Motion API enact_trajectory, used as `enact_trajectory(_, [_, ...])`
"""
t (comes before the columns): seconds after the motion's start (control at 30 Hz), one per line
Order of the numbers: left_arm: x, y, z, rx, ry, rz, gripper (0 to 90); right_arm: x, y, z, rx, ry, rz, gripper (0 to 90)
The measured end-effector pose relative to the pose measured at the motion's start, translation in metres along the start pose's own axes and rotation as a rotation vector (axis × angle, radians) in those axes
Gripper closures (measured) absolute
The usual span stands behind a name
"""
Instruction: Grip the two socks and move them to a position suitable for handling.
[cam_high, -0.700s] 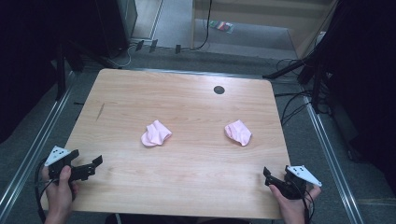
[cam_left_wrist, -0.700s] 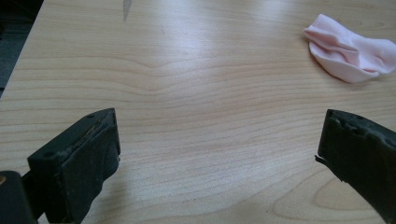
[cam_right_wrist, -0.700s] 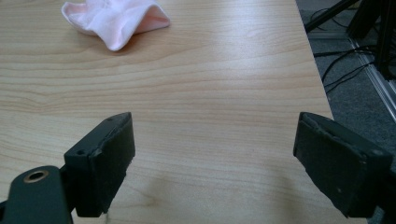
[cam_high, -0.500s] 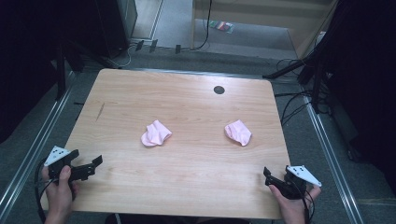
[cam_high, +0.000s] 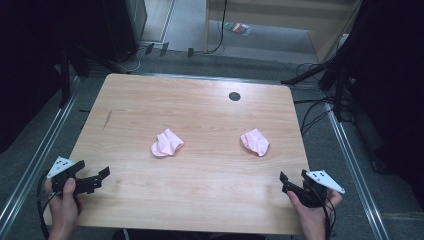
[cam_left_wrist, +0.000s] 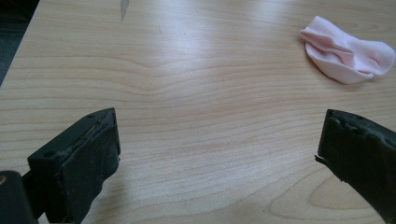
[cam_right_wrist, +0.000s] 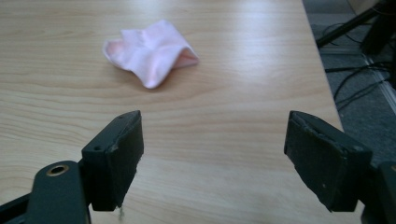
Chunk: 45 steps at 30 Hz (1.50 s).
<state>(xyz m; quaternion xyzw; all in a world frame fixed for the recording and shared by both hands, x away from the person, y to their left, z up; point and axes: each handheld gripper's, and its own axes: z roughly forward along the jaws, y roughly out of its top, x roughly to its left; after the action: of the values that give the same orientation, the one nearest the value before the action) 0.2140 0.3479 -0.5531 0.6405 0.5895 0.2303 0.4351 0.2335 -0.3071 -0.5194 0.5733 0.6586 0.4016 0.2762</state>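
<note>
The bench (cam_high: 200, 115) is light wood with wavy grain lines, smooth and a little shiny where the lamp hits it. A small dark round spot (cam_high: 234, 96) sits near its 1 o'clock corner. The two pink socks (cam_high: 167, 143) (cam_high: 255, 142) are soft cloth, matt and wrinkly. The left claw (cam_left_wrist: 215, 154) and the right claw (cam_right_wrist: 212, 158) look like black hard plastic, dull, with rough, chipped pads. A white flat plate (cam_high: 324, 180) tops the right claw. The floor (cam_high: 260, 50) past the bench looks grey and rough.
</note>
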Motion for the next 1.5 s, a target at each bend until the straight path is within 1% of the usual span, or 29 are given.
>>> enact_trajectory(0.1, [0.0, 0.0, 0.0, 0.001, -0.002, -0.001, 0.0, 0.008, 0.01, 0.001, -0.005, 0.009, -0.019, 21.2])
enact_trajectory(0.2, [0.0, 0.0, 0.0, 0.002, -0.004, 0.0, 0.0, 0.015, 0.02, 0.005, -0.004, 0.037, -0.017, 23.1])
enact_trajectory(0.23, [0.0, 0.0, 0.0, 0.001, -0.004, 0.0, 0.0, 0.02, 0.028, 0.009, -0.014, 0.053, -0.028, 24.3])
enact_trajectory(0.3, [0.0, 0.0, 0.0, 0.001, -0.006, -0.001, 0.0, 0.022, 0.03, 0.01, -0.016, 0.055, -0.029, 25.0])
enact_trajectory(0.33, [0.0, 0.0, 0.0, 0.001, -0.007, -0.001, 0.0, 0.025, 0.034, 0.013, -0.021, 0.063, -0.037, 26.4])
enact_trajectory(0.47, [0.0, 0.0, 0.0, 0.003, -0.007, 0.002, 0.0, 0.033, 0.045, 0.023, -0.021, 0.079, -0.039, 29.5])
enact_trajectory(0.67, [0.0, 0.0, 0.0, 0.003, -0.008, 0.002, 0.0, 0.044, 0.056, 0.045, 0.003, 0.091, -0.052, 33.1])
enact_trajectory(0.87, [-0.001, 0.0, 0.0, 0.006, -0.007, 0.008, 0.0, 0.051, 0.059, 0.069, 0.046, 0.108, -0.04, 37.6])
enact_trajectory(1.07, [0.0, 0.0, 0.0, 0.003, -0.01, 0.004, 0.0, 0.056, 0.06, 0.093, 0.08, 0.086, -0.044, 38.9])
enact_trajectory(1.2, [0.0, 0.0, 0.0, 0.005, -0.01, 0.008, 0.0, 0.058, 0.062, 0.106, 0.102, 0.083, -0.033, 39.4])
enact_trajectory(1.23, [0.0, 0.0, 0.0, 0.005, -0.01, 0.007, 0.0, 0.058, 0.062, 0.11, 0.1, 0.081, -0.035, 39.5])
enact_trajectory(1.27, [0.0, 0.0, 0.0, 0.004, -0.01, 0.006, 0.0, 0.059, 0.063, 0.113, 0.109, 0.08, -0.024, 39.4])
enact_trajectory(1.37, [0.0, 0.0, 0.0, 0.004, -0.01, 0.006, 0.0, 0.061, 0.065, 0.122, 0.127, 0.065, -0.027, 38.9])
enact_trajectory(1.5, [0.0, 0.0, 0.0, 0.004, -0.011, 0.007, 0.0, 0.063, 0.067, 0.136, 0.136, 0.059, -0.012, 36.0])
